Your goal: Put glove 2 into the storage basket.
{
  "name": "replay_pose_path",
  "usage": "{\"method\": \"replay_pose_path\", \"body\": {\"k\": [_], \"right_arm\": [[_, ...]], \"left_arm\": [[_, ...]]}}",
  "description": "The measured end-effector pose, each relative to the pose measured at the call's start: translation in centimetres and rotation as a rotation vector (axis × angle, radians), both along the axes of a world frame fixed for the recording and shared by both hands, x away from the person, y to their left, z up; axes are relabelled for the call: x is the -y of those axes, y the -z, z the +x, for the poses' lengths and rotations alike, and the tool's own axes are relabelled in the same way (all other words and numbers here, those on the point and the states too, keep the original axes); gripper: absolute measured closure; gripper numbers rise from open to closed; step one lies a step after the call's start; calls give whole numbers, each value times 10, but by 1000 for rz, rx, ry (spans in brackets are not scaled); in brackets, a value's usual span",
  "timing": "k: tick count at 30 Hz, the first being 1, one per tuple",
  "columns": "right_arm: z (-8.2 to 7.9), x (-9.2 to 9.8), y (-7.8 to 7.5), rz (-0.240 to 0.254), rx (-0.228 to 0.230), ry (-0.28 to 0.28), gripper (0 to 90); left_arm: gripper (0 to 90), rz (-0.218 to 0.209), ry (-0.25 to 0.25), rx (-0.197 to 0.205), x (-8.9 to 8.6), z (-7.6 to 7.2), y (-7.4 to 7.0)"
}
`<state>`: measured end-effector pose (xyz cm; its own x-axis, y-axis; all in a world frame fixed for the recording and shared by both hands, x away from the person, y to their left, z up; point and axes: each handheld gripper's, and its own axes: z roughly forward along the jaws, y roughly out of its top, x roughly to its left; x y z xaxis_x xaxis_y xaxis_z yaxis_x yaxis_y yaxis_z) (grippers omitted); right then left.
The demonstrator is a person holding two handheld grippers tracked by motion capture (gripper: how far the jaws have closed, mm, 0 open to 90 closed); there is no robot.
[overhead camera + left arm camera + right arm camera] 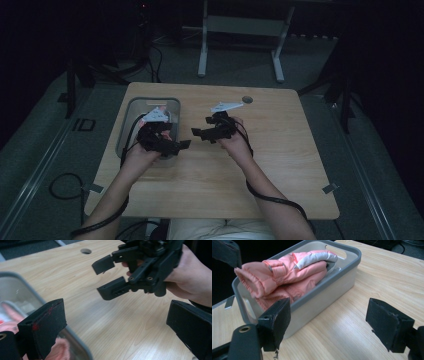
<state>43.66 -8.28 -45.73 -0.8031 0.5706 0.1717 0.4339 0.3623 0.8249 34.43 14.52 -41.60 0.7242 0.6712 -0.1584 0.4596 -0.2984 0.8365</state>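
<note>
A grey plastic bin (329, 282) stands on the left part of the wooden table (280, 150), and a pink padded garment (287, 272) with a white patch lies bundled inside it. My left gripper (177, 146) hovers at the bin's (150, 101) near right corner, open and empty. Its black jaws frame bare wood in the left gripper view (115, 330). My right gripper (200, 127) is held above the table's middle, facing the left one. It is open too (332, 323), with nothing between its pads. From the left gripper view the right gripper (107, 277) shows spread, in a hand.
A round cable hole (247, 99) sits near the table's far edge. Cables trail from both forearms over the near edge. A white metal frame (240, 30) stands on the floor beyond the table. Bare wood lies right of the hands.
</note>
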Motion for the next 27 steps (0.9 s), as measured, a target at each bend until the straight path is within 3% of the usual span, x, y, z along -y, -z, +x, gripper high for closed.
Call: {"method": "replay_pose_path", "body": {"k": [3, 8, 11, 16, 27], "right_arm": [[-1, 7, 3, -5, -1, -4, 200], [-7, 22, 8, -28, 5, -6, 199], [-10, 30, 12, -13, 1, -21, 199], [-18, 42, 21, -29, 18, -47, 187], [-32, 72, 41, -58, 16, -11, 185]], "left_arm": [[21, -6, 15, 12, 7, -4, 0], [21, 32, 48, 46, 27, -15, 5], [21, 44, 61, 55, 38, -19, 12], [21, 63, 110, 40, 56, -23, 23], [21, 79, 193, -4, 88, -26, 50]]}}
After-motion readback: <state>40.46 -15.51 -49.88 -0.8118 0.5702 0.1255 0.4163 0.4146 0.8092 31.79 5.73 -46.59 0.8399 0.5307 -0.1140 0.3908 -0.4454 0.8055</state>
